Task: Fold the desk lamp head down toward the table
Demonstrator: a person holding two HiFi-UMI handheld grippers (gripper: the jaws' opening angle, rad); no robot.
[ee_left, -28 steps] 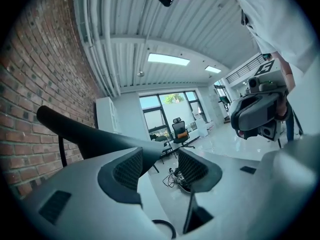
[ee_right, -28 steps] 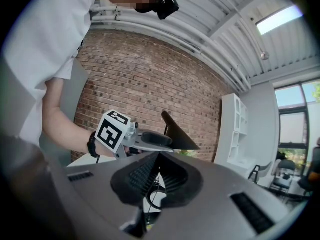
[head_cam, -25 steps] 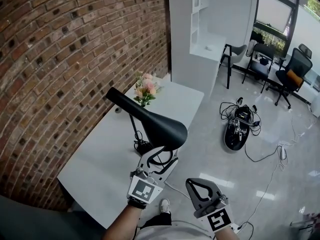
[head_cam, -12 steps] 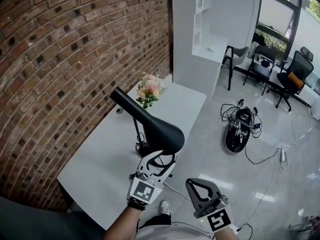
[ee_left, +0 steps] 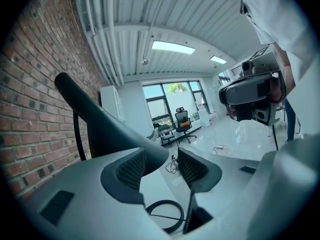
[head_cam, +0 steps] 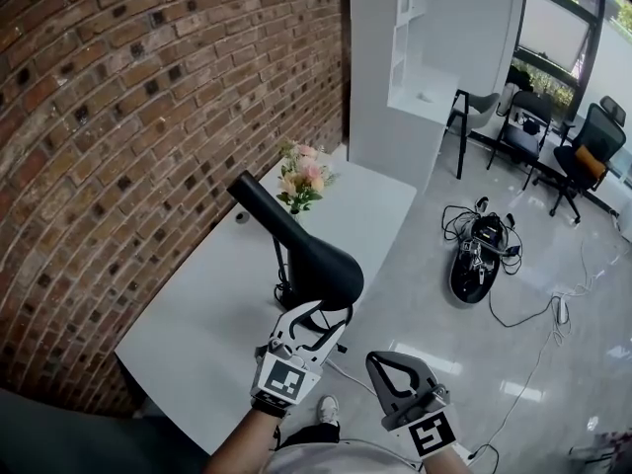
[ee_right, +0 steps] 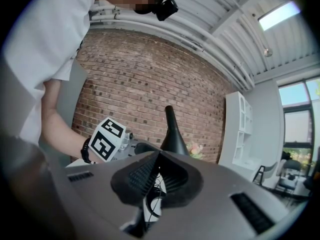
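Left gripper (head_cam: 322, 314) forward, jaws apart; right gripper (head_cam: 379, 361) lower and nearer, jaws apparently together, empty.

Pointing the gripper (ee_left: 159, 166), jaws apart, up at the wide end of the lamp head (ee_left: 105, 121), beside a brick wall (ee_left: 30, 109)

Lamp base (head_cam: 283, 290) mostly hidden behind lamp head (head_cam: 308, 255).

White short-sleeved shirt (ee_right: 45, 39) and a thin black wristband (ee_right: 86, 151)
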